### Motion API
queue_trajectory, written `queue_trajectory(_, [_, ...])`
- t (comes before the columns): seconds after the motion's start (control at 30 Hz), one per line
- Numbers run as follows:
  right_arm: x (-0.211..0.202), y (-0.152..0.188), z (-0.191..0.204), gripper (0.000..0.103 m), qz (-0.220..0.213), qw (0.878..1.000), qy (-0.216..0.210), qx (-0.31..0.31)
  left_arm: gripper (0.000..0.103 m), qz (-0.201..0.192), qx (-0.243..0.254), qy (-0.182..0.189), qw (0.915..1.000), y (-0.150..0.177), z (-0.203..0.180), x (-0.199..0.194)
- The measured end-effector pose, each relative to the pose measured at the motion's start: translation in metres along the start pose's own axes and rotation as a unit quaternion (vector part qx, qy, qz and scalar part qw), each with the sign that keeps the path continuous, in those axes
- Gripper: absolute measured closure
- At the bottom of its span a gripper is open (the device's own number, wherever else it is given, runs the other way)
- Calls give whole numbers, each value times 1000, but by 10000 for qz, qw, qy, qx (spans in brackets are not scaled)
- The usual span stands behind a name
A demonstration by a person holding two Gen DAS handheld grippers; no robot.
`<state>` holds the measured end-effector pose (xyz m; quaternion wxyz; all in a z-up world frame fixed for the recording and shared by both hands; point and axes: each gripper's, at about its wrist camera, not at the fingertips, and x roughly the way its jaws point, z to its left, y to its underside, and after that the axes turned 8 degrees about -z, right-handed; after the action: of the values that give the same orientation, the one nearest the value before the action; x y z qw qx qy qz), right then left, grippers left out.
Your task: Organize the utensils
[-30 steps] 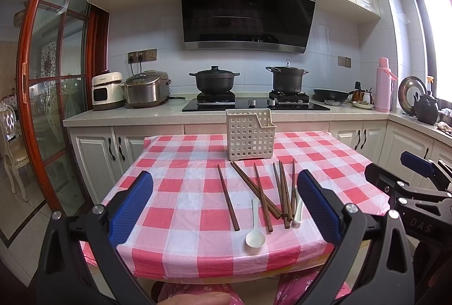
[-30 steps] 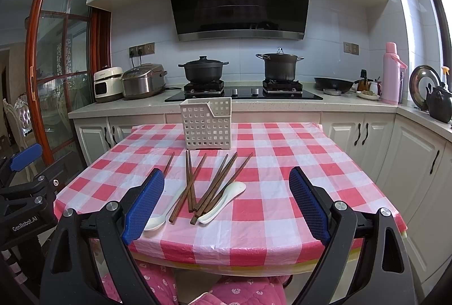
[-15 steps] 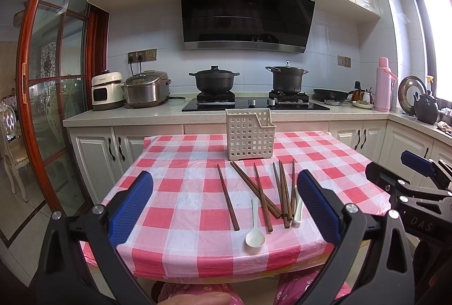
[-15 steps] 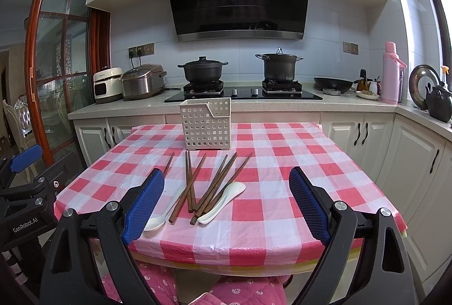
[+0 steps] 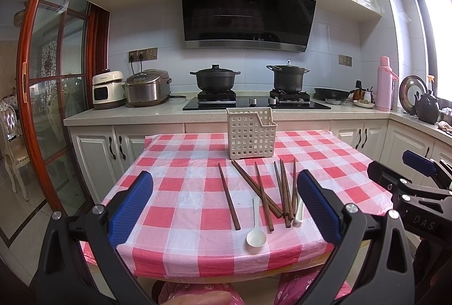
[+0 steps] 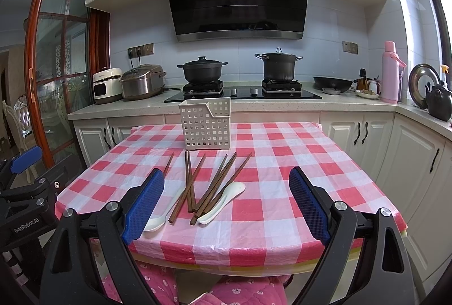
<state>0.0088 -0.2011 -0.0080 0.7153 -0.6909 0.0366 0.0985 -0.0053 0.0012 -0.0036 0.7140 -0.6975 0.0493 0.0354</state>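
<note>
- Left gripper [image 5: 224, 204] hovered at the table's near edge, jaws wide, holding nothing.
- Right gripper [image 6: 226, 201] sat level with it, jaws equally wide and empty.
- Brown chopsticks [image 5: 265, 193] lay loose on the red-and-white checked tablecloth [image 5: 180, 172], some crossing.
- One white spoon [image 5: 255, 234] lay among them near the edge; a second spoon [image 6: 223, 201] touched the chopsticks' right side.
- White slotted basket [image 5: 250, 134] stood upright just behind the chopsticks.

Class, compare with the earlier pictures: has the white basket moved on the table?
No. The white basket sits on the same checks of the tablecloth, just below the stove.
</note>
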Motion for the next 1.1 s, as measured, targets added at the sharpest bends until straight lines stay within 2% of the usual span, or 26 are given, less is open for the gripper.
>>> queue_trajectory(0.17, [4,-1,-8,19,29,9999,104,93,5,83,78,70,9999,1,-3,3])
queue_trajectory(0.4, [38,2,-20,19,322,9988,230,298,5,286,18,-271,9992,7,10,24])
queue_trajectory(0.5, [55,10,-22,19,489,9979,268,319,5,554,-146,-335,9978,14,21,44])
queue_trajectory(0.67, [86,25,-28,19,835,9954,305,350,5,1123,-234,-208,9932,33,26,80])
queue_trajectory(0.8, [109,38,-37,19,1151,9917,410,412,5,1423,-63,-256,9895,48,20,109])
queue_trajectory(0.93, [133,53,-37,19,1540,9863,397,445,5,1734,141,33,9847,57,12,135])
queue_trajectory(1.07, [161,64,-28,34,1931,9796,326,451,6,1980,246,166,9797,63,8,159])
queue_trajectory(1.1, [166,65,-26,37,1989,9785,316,450,9,2025,258,213,9787,63,7,163])
